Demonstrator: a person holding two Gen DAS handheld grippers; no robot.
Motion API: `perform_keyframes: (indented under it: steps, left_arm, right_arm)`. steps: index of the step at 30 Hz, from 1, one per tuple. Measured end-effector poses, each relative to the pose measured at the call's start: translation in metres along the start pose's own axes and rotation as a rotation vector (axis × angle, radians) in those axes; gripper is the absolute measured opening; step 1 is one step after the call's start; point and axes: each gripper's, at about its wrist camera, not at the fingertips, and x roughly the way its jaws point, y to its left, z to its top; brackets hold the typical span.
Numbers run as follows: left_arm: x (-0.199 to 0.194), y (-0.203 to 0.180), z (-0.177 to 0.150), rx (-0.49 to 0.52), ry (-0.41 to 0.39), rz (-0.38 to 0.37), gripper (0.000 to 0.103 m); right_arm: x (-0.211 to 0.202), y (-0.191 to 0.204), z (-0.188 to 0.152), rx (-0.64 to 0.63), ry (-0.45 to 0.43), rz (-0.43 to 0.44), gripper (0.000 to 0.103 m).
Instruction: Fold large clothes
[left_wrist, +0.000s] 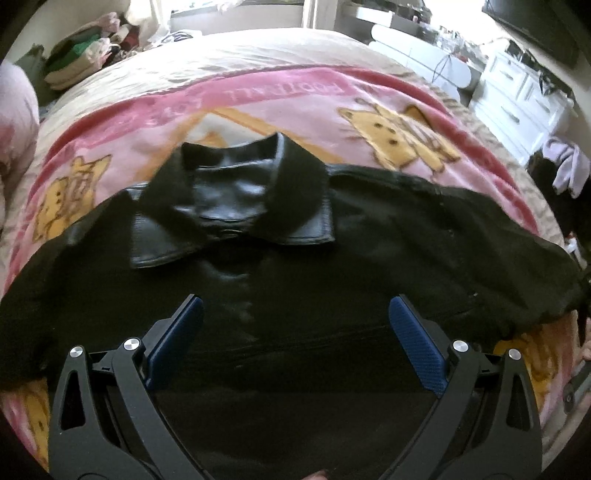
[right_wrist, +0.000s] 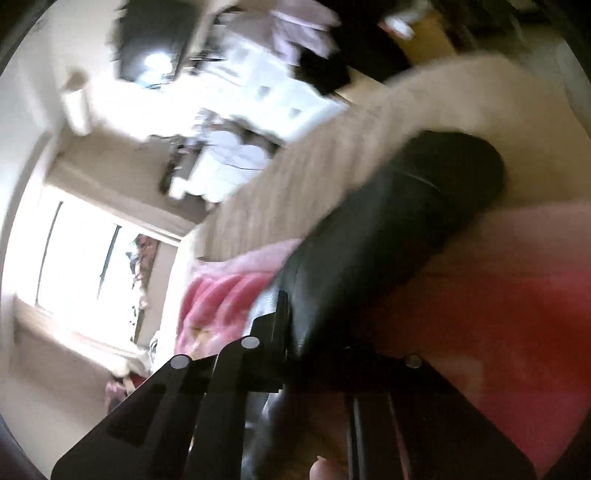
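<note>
A black leather jacket (left_wrist: 295, 236) lies spread on the pink cartoon blanket (left_wrist: 295, 107), collar (left_wrist: 236, 192) toward the far side and sleeves stretched left and right. My left gripper (left_wrist: 295, 314) hovers open and empty over the jacket's front, blue pads (left_wrist: 417, 343) wide apart. In the blurred, tilted right wrist view my right gripper (right_wrist: 295, 332) is shut on a black jacket sleeve (right_wrist: 388, 229), which runs up and right from the jaws over the blanket (right_wrist: 498, 295).
A beige bedspread (left_wrist: 258, 48) lies under the blanket. A clothes pile (left_wrist: 85, 51) sits at the far left. A white dresser (left_wrist: 517, 96) and white chairs (left_wrist: 417, 55) stand to the right. A bright window (right_wrist: 81, 266) shows in the right wrist view.
</note>
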Motion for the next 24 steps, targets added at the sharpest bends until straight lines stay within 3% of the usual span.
perform_keyframes:
  steps: [5,11,17,24]
  left_arm:
    - [-0.021,0.029,0.001,-0.036,-0.014,-0.014,0.094]
    - [-0.046,0.065,0.009,-0.109,-0.044,-0.041,0.094]
    - [-0.072,0.099,0.017,-0.168,-0.087,-0.074,0.094]
    - [-0.101,0.144,0.02,-0.244,-0.134,-0.116,0.094]
  right_arm:
    - [-0.013,0.065,-0.013,-0.216,0.014,0.133,0.007]
    - [-0.017,0.155,-0.059,-0.478,0.093,0.275,0.007]
    - [-0.021,0.238,-0.127,-0.716,0.165,0.377,0.007]
    - [-0.024,0.296,-0.224,-0.953,0.263,0.499,0.007]
